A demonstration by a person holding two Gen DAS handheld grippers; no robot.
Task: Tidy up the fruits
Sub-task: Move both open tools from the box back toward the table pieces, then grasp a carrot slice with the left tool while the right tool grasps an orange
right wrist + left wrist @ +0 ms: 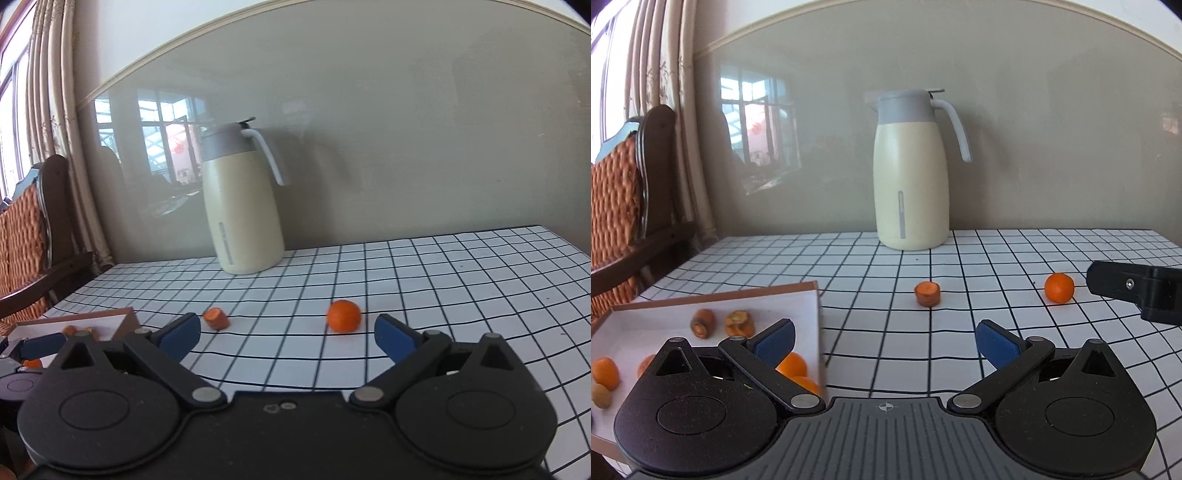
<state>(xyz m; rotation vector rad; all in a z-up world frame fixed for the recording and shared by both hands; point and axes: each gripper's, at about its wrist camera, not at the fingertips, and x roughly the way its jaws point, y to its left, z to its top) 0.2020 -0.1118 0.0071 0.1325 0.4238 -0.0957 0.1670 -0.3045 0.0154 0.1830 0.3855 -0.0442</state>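
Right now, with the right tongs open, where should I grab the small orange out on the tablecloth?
Grip the orange across its round middle, coming straight from the front with the right tongs. It sits alone, clear of the carrot piece.

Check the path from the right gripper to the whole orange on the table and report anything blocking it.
Nothing visible blocks it. The right gripper is open, and only bare checked tablecloth lies between its fingers and the whole orange. The carrot chunk sits off to the left, and the thermos jug stands well behind.
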